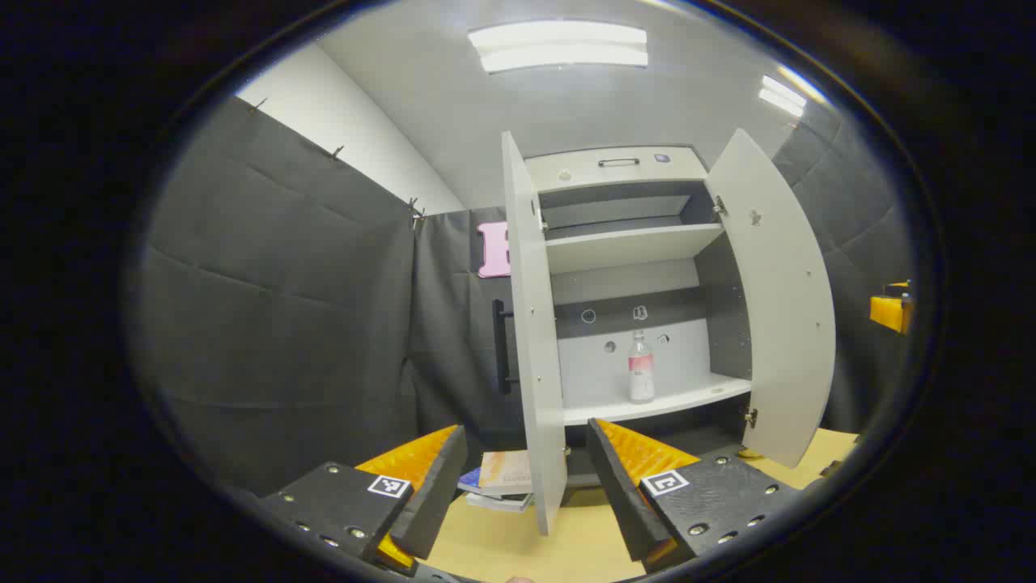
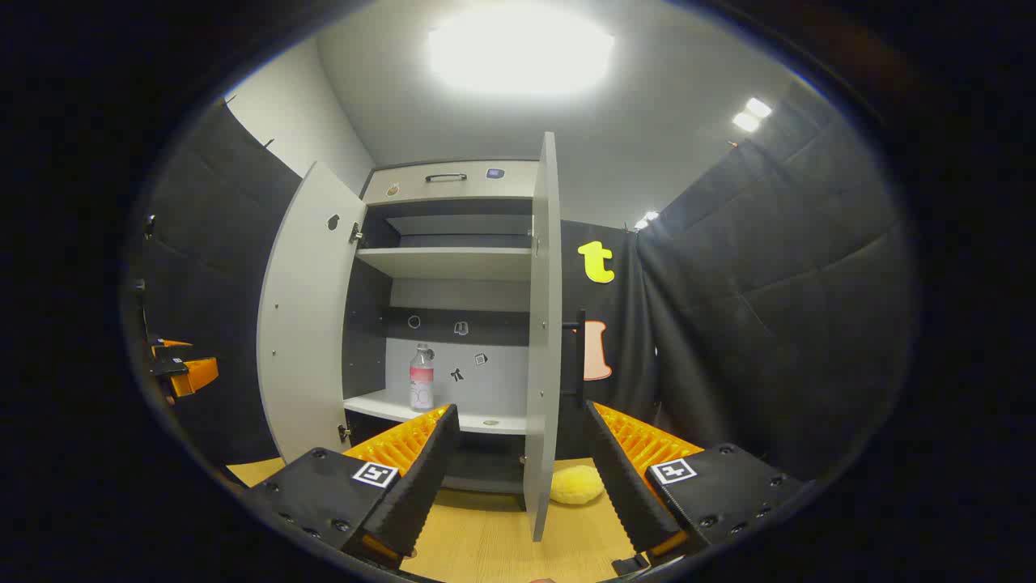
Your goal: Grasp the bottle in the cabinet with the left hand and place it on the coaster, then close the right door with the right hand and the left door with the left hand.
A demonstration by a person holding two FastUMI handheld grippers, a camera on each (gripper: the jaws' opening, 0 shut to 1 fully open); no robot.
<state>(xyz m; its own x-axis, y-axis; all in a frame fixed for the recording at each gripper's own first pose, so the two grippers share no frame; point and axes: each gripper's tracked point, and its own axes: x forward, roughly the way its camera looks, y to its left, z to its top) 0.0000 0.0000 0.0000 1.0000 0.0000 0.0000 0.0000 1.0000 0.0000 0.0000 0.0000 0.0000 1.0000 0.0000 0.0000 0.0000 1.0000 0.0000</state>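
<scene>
The left gripper (image 1: 526,486) is held with its jaws spread wide and empty above the wooden tabletop (image 1: 518,551), with the edge of the cabinet's left door (image 1: 534,340) seen between its fingers. The right gripper (image 2: 522,478) is likewise parted and empty, with the edge of the right door (image 2: 544,324) framed between its fingers. A stack of books (image 1: 498,482) is seen on the table just beyond the left gripper, and a yellow sponge (image 2: 576,484) lies at the foot of the right door. Farther back, both doors of the cabinet (image 1: 623,166) are swung fully open. The bottle (image 1: 641,366), clear with a pink label, is seen upright on the lower shelf (image 1: 655,402), well apart from either gripper. The coaster cannot be made out. The first step, grasping the bottle, is judged not yet begun. The next move would call for the left gripper to be carried past the door's edge into the compartment and closed around the bottle's body.
</scene>
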